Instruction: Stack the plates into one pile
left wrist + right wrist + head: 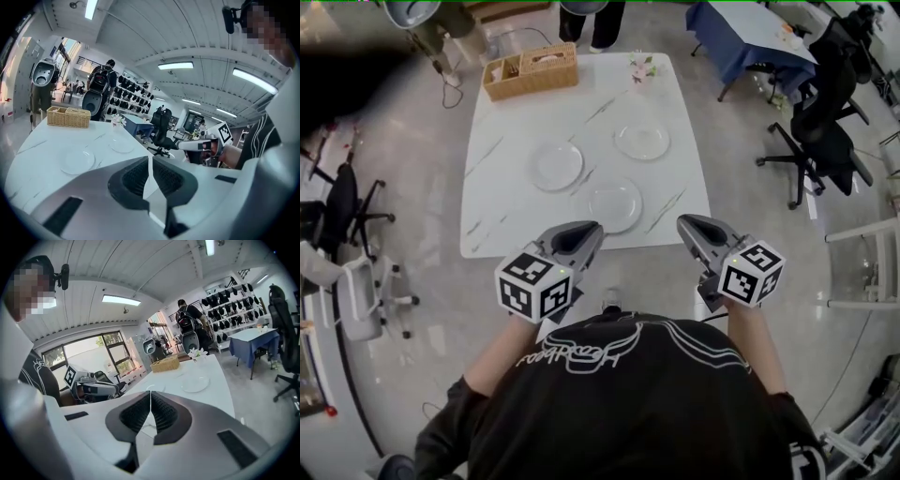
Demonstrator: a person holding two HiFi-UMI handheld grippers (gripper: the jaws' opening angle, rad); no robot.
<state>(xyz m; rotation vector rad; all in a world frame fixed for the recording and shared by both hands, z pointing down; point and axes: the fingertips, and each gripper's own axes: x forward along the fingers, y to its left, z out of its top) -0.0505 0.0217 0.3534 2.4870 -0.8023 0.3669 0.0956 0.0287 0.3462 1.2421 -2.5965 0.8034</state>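
Plates first: three round clear glass ones lie flat and separate on the white marble-look table (511, 220), none on another yet. The nearest plate (615, 204) sits close to the table's front edge, the left plate (556, 166) just beyond it, and the far plate (642, 141) off to the right, further in. My left gripper (581, 234) and right gripper (698, 230) hang side by side just short of that front edge, both pointing at the tabletop. Each has its jaws pressed together with nothing between them. I'd call this the approach, with no stacking done. Next I'll need to spread one pair of jaws and come in low at a rim, because a thin glass edge lying flat gives little to pinch. At the far end stand a woven wicker basket (530, 72) and a small spray of pale flowers (642, 67), well clear of the plates.
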